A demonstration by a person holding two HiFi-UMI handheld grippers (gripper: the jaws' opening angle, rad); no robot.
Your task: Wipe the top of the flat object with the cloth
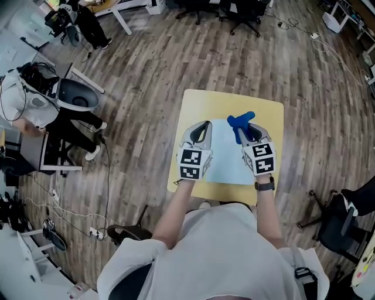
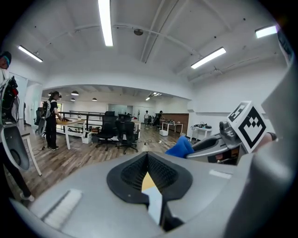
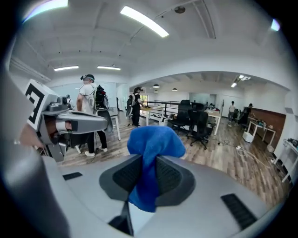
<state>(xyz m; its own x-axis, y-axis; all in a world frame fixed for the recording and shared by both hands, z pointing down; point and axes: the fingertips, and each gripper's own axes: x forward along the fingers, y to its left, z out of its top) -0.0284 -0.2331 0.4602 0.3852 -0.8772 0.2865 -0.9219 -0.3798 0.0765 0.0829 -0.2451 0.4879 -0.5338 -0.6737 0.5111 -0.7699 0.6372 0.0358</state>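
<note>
A pale blue flat sheet (image 1: 225, 157) lies on a small yellow table (image 1: 234, 103). My right gripper (image 1: 246, 130) hovers over the sheet's far right part, shut on a bright blue cloth (image 1: 241, 120). In the right gripper view the cloth (image 3: 154, 142) bunches above the jaws and hangs down between them. My left gripper (image 1: 202, 126) sits at the sheet's left edge. Its fingertips meet with nothing seen between them (image 2: 148, 157); only the yellow table top and the pale sheet show through the gap behind them. Both grippers point level across the room.
Wooden floor surrounds the table. A black office chair (image 1: 337, 225) stands at the right, close to the table's near corner. At the left a person sits by a white chair (image 1: 77, 95), with cables on the floor (image 1: 70, 225). More chairs (image 1: 246, 12) stand far off.
</note>
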